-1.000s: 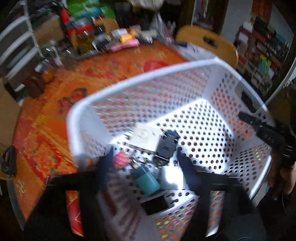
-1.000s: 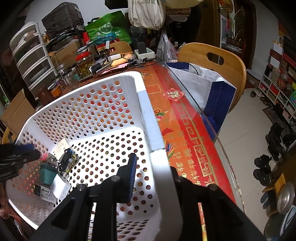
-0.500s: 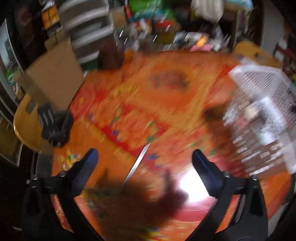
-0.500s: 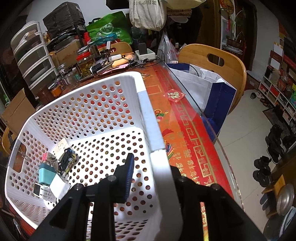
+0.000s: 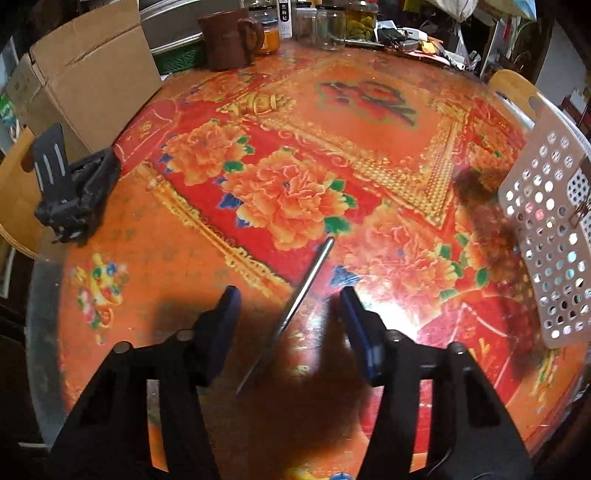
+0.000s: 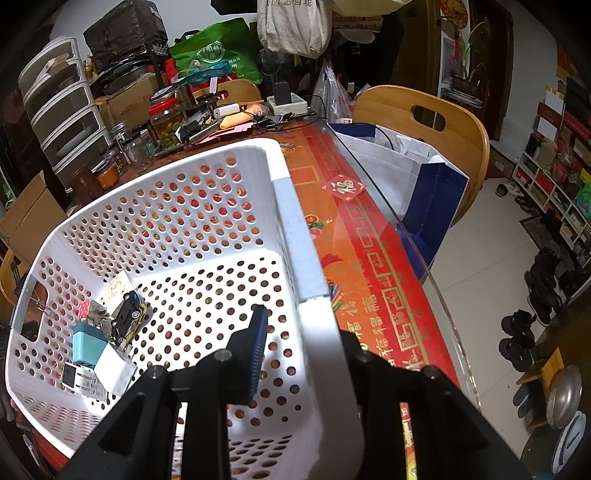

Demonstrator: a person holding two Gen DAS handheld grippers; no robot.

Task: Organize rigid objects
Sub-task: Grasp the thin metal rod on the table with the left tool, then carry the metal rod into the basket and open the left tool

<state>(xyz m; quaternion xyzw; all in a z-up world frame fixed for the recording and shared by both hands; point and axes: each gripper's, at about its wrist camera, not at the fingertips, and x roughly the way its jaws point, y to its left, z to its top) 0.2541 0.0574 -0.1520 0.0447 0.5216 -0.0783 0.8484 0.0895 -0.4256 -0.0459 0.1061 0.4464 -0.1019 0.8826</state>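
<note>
A wide stretch of the round table's red and orange floral cloth lies bare, open to a gripper from above. On it a thin silver metal rod lies slantwise between the spread fingers of the left gripper, untouched on either side. At the left edge a black plastic stand and a brown cardboard box block the way. The far edge is walled by a brown ceramic mug and glass jars. On the right rises the white perforated plastic basket; its interior is open but for small items clustered in one corner.
</note>
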